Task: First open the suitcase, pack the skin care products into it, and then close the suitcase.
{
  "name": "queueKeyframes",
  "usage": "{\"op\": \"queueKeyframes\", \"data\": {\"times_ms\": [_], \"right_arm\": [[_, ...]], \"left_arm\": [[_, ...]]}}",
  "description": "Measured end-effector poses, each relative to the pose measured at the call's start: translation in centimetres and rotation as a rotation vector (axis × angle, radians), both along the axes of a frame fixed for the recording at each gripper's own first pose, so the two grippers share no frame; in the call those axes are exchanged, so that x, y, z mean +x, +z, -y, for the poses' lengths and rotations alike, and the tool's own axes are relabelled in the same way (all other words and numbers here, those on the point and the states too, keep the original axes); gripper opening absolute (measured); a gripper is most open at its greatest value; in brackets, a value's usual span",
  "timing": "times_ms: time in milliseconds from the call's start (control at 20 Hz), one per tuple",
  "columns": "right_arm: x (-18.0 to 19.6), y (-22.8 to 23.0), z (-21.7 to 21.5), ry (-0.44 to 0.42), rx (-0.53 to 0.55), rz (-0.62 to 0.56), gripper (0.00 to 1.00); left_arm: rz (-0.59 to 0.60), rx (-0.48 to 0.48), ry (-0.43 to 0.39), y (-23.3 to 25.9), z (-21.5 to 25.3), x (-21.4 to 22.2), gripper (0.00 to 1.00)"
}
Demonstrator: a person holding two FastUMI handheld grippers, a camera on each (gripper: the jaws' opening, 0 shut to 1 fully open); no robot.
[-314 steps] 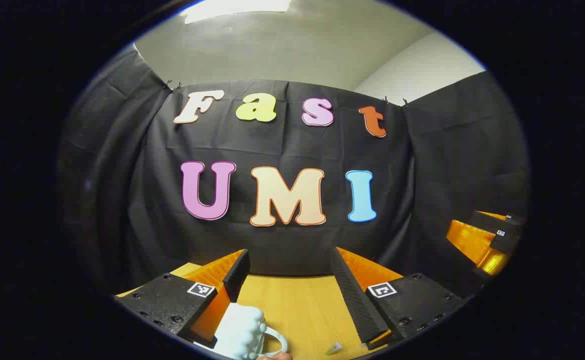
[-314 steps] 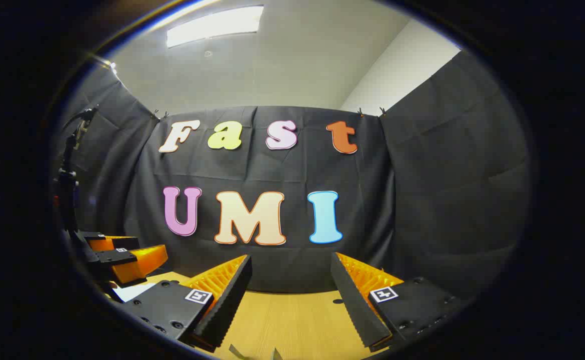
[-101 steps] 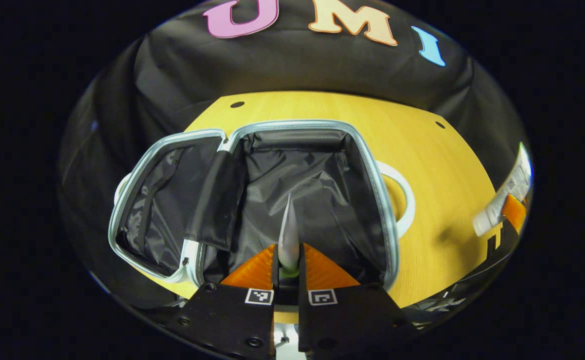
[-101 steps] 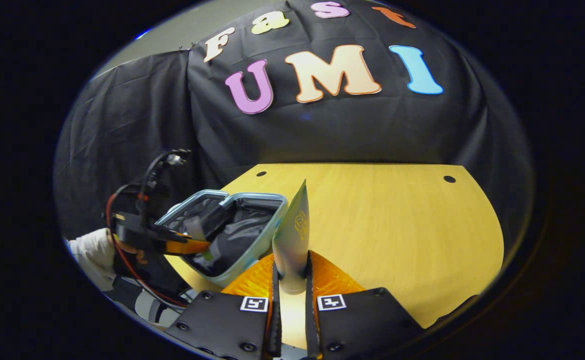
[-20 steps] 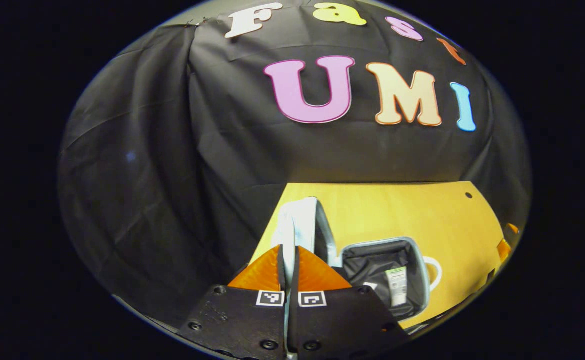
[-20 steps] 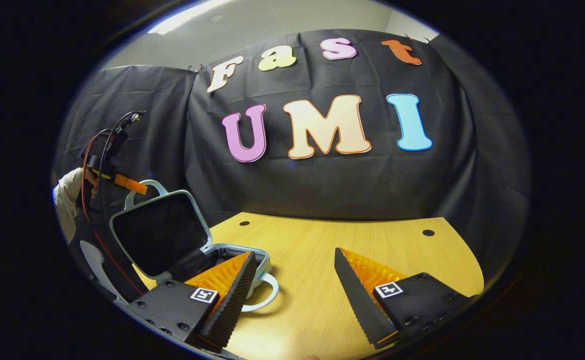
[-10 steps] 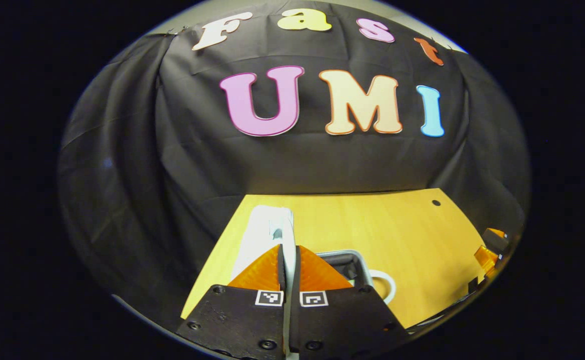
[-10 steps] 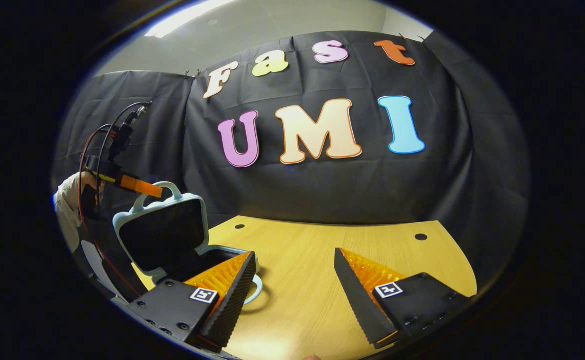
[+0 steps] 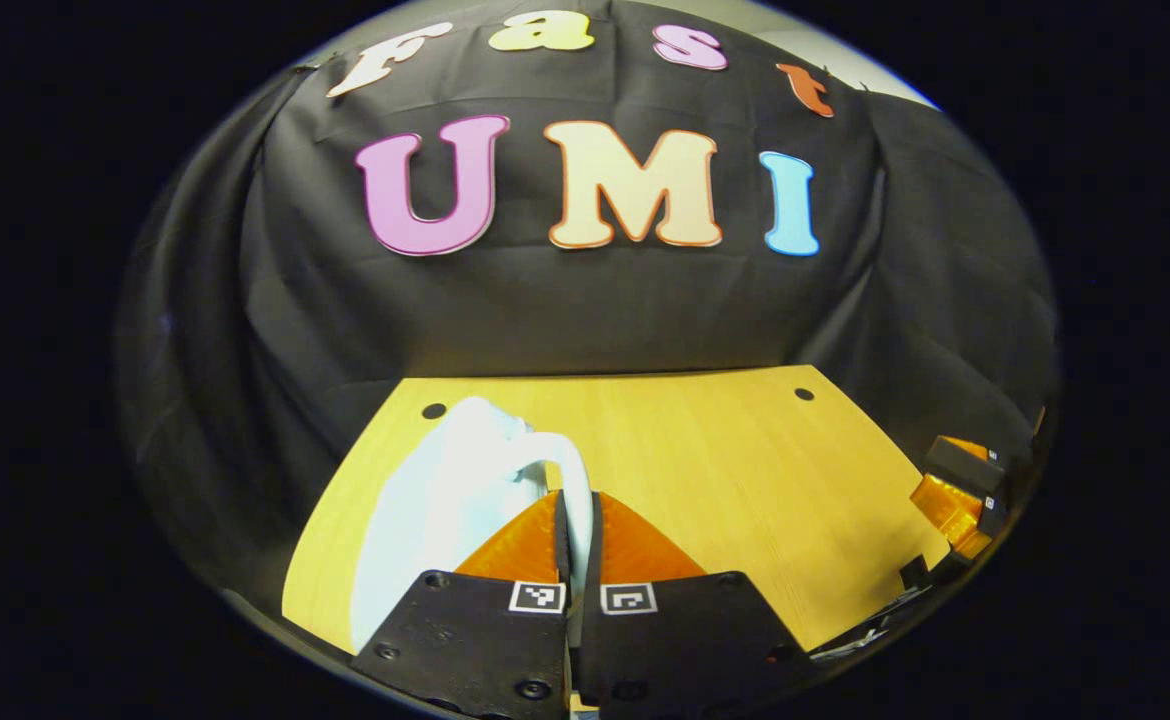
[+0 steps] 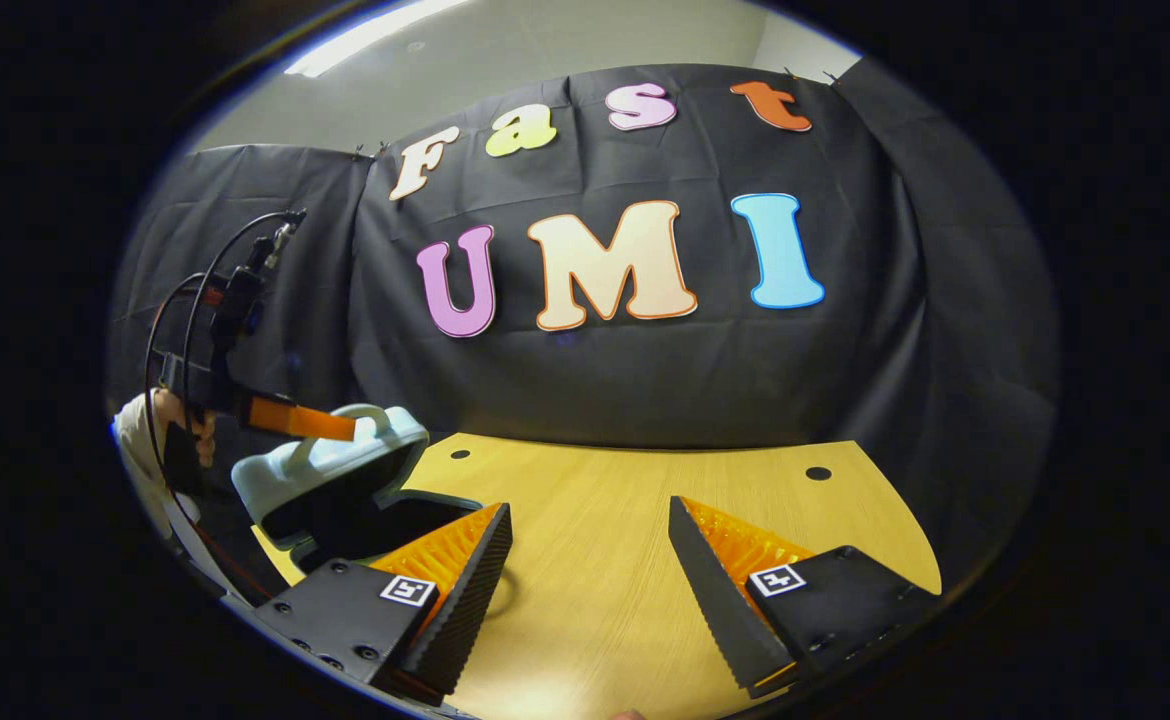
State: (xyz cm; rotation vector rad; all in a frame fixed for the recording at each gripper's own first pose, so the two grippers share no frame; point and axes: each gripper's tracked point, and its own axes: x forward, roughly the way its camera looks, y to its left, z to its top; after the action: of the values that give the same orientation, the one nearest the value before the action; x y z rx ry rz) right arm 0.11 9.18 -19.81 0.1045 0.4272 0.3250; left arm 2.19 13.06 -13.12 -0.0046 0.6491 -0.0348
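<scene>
Gripping the lid handle [image 9: 567,478] with left gripper [image 9: 576,520], fingers clamped on it | suitcase [image 10: 330,475] on table [image 10: 625,540] left edge, lid half lowered | right gripper [image 10: 585,545] spread apart, holding nothing, above table

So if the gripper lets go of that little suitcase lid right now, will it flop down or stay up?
Probably flop shut: in the right gripper view the suitcase lid tilts over the base, held by its handle in the left gripper. It keeps its shape, so it seems stiff. It looks small, likely light.
</scene>
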Motion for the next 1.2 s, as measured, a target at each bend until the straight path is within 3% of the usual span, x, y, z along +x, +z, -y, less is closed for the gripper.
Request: {"op": "queueKeyframes", "data": {"times_ms": [150, 300, 400, 500, 550, 650, 850, 1050, 1200], "right_arm": [[-0.1, -0.1, 0.7, -0.012, -0.013, 0.001, 0.98], [-0.2, 0.0, 1.5, -0.023, -0.02, -0.006, 0.98], [0.1, 0.4, 2.2, -0.03, -0.029, 0.002, 0.98], [0.4, 0.9, 3.2, -0.039, -0.032, 0.004, 0.98], [0.4, 1.4, 3.6, -0.04, -0.032, 0.012, 0.98], [1.1, 2.8, 4.8, -0.051, -0.036, 0.049, 0.98], [3.0, 6.8, 6.6, -0.064, -0.033, 0.155, 0.97], [4.5, 11.9, 7.3, -0.121, -0.03, 0.254, 0.97], [3.4, 14.9, 6.9, -0.169, 0.003, 0.307, 0.97]], "left_arm": [[0.0, -0.005, -0.045, -1.8, 2.1, 0.4, 0.02], [-0.005, -0.032, -0.083, -3.7, 4.1, 0.4, 0.11], [-0.009, -0.034, -0.085, -4.9, 5.0, 0.3, 0.13], [0.008, -0.04, -0.077, -5.0, 6.0, 0.7, 0.22], [0.025, -0.048, -0.082, -4.3, 6.8, 1.0, 0.31], [0.086, -0.058, -0.085, -2.4, 8.5, 1.6, 0.58], [0.277, -0.034, -0.059, 3.5, 11.6, 2.6, 0.9], [0.387, -0.175, -0.069, 8.3, 16.5, 3.2, 0.9], [0.44, -0.156, -0.121, 11.1, 17.8, 3.2, 0.92]]}}
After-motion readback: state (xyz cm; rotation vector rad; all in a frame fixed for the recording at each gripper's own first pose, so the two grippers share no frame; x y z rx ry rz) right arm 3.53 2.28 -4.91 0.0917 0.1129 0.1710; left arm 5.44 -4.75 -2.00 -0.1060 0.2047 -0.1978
